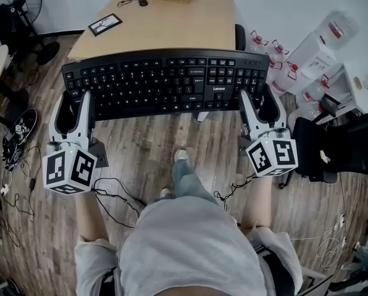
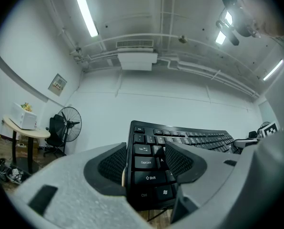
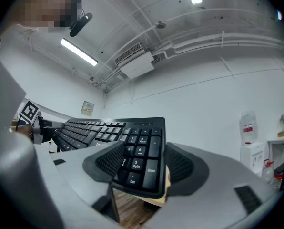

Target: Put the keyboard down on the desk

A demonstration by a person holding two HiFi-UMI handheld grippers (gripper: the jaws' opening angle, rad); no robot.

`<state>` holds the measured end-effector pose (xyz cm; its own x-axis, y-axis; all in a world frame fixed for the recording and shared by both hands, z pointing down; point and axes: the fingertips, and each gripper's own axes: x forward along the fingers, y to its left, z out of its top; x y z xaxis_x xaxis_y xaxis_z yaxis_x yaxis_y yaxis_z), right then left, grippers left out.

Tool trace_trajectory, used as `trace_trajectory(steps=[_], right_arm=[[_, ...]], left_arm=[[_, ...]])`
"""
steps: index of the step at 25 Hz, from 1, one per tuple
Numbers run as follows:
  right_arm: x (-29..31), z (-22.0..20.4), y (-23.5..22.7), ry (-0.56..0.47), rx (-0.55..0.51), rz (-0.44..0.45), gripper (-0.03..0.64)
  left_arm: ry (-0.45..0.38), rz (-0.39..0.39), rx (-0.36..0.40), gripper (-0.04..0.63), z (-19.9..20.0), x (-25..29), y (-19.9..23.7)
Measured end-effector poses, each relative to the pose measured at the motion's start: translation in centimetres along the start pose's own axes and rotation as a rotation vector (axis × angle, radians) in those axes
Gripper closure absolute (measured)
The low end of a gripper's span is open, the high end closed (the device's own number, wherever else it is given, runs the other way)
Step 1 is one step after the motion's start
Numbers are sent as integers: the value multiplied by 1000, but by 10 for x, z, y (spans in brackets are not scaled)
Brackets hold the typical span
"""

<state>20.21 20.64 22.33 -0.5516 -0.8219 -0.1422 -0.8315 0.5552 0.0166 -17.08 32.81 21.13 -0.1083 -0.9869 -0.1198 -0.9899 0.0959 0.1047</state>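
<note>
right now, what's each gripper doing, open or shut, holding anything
left gripper: shut on the left end of the keyboard, which is held up off the floor.
right gripper: shut on the right end of the same keyboard.

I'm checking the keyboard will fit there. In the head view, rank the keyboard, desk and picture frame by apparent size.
1-2. The keyboard and the desk look about alike. The keyboard is nearer the camera and covers the desk's near edge, so I won't rank them.
3. The picture frame is clearly smallest.
</note>
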Motion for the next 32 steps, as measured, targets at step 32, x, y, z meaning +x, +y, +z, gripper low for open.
trace_trajectory(steps=[32], right_arm=[[267,-24,-142,-50,11,78,362]], left_arm=[[-47,92,31,345,-11,272,-9]])
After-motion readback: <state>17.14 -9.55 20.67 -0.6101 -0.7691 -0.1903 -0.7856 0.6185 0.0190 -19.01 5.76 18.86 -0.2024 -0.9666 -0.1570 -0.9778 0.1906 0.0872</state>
